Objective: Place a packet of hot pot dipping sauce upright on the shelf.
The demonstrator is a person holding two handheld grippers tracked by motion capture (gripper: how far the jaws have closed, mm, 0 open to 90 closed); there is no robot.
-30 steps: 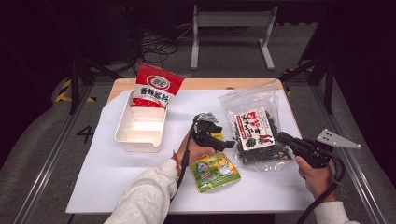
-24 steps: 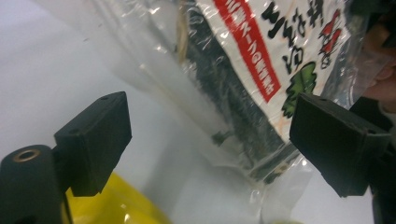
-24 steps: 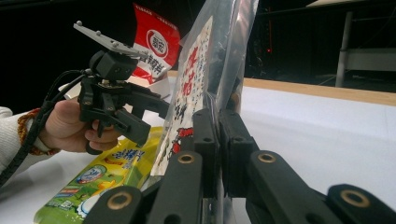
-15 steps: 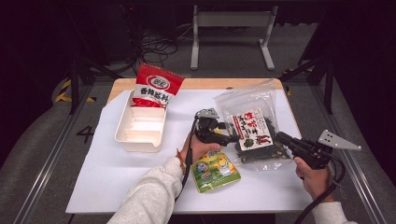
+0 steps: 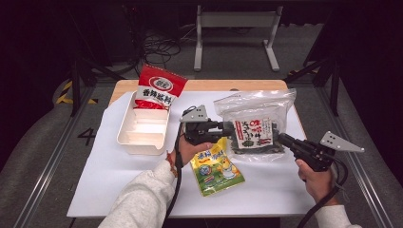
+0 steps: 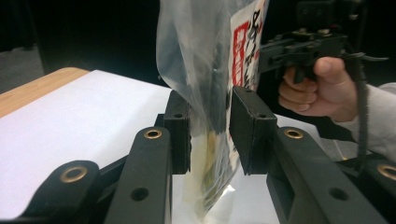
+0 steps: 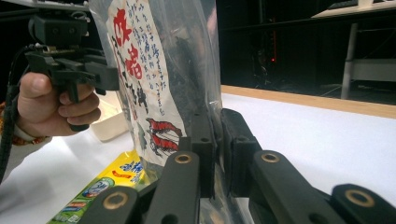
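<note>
My right claw (image 5: pixel 283 139) is clamped on the right edge of the clear seaweed bag (image 5: pixel 254 130), the film pinched flat between its jaws in the right gripper view. My left claw (image 5: pixel 227 128) meets the bag from the other side; its jaws have just been closing, and in the left gripper view the bag (image 6: pixel 205 84) hangs between them, film against one pad, a small gap at the other. The bag stands upright above the white worktop (image 5: pixel 114 166), between both claws, just beyond the yellow packet (image 5: pixel 216 166).
</note>
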